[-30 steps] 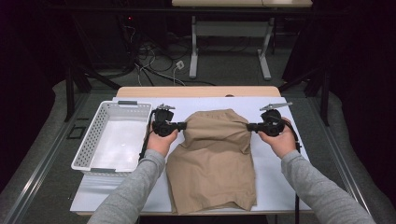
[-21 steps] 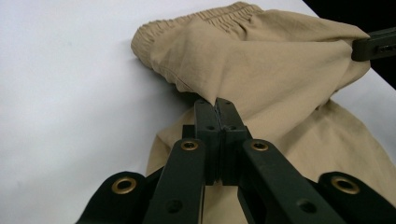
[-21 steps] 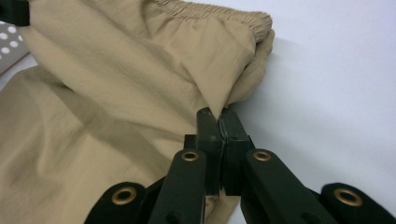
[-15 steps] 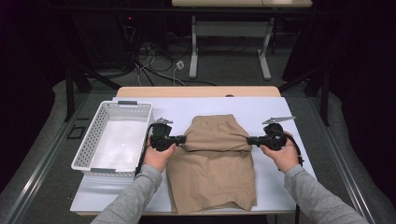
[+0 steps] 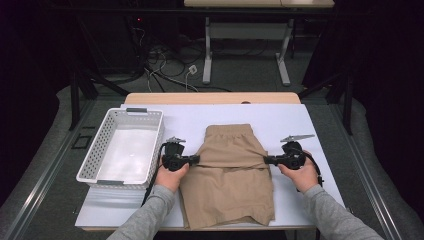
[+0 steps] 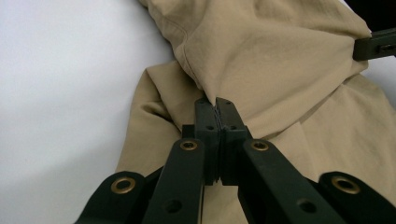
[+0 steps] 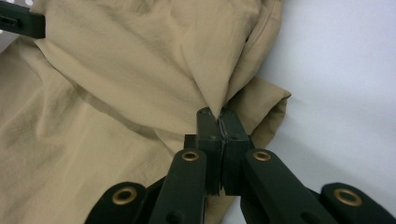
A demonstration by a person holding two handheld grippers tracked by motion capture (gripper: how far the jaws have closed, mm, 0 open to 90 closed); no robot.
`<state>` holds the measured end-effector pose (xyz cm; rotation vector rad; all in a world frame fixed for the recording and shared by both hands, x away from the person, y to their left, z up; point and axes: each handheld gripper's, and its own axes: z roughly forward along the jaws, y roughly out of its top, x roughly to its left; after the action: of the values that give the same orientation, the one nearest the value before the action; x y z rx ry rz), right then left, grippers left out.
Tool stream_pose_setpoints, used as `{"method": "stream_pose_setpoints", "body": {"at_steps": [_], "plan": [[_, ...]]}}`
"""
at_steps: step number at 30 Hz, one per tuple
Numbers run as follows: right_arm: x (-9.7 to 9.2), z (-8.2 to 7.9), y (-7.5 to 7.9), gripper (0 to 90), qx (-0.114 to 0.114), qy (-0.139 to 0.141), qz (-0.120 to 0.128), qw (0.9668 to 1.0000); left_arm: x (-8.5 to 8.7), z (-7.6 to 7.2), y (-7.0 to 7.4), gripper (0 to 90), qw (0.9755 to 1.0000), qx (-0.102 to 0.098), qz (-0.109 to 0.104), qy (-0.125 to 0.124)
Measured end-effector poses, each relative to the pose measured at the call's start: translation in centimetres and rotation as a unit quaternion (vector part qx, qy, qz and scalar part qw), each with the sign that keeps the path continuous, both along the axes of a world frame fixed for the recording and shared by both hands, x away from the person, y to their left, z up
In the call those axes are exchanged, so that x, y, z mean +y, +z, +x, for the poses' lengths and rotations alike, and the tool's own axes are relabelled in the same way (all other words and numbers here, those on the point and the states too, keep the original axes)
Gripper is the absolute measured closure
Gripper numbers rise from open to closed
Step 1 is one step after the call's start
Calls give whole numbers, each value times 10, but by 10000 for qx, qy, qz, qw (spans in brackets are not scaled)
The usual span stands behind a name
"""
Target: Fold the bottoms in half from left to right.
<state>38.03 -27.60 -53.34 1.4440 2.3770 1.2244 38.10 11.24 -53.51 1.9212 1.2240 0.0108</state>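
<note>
Shorts (image 5: 227,175) of tan cloth lie in the middle of the white desk (image 5: 300,125) in the high view, their waistband end folded over toward the near side so that the fold sits on the lower half. The left tongs (image 5: 196,160) pinch the left edge of that folded flap and the right tongs (image 5: 266,160) pinch its right edge, both low over the cloth, each held in a hand coming from the near edge. A white basket (image 5: 100,150) stands on the desk to the left, just beside the left hand (image 5: 172,175). In the left gripper view, the left tongs (image 6: 216,103) are clamped tight on a tuck of the shorts (image 6: 280,60), with the cloth drawn into creases toward the tips; the other gripper's tip shows at the far right edge. In the right gripper view, the right tongs (image 7: 218,114) likewise grip a pinch of the shorts (image 7: 116,70), pads pressed together on the fabric, bare desk (image 7: 345,70) to the right.
</note>
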Motion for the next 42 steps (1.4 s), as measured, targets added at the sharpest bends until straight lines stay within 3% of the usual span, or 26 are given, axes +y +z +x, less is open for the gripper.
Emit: {"method": "stream_pose_setpoints", "body": {"at_steps": [12,19,31,42], "plan": [[1,-3,-12,891,81,2,-8,10000,-3,-3,-15,894,9998,140,127,-9],[0,-4,-14,890,120,-26,53,9999,-3,-3,-15,889,9998,166,139,20],[-4,-5,-1,818,180,-173,191,9995,0,-4,-2,788,9995,142,186,191],[-3,-3,19,718,40,-180,182,9997,-3,-4,19,635,9994,48,225,268]]}}
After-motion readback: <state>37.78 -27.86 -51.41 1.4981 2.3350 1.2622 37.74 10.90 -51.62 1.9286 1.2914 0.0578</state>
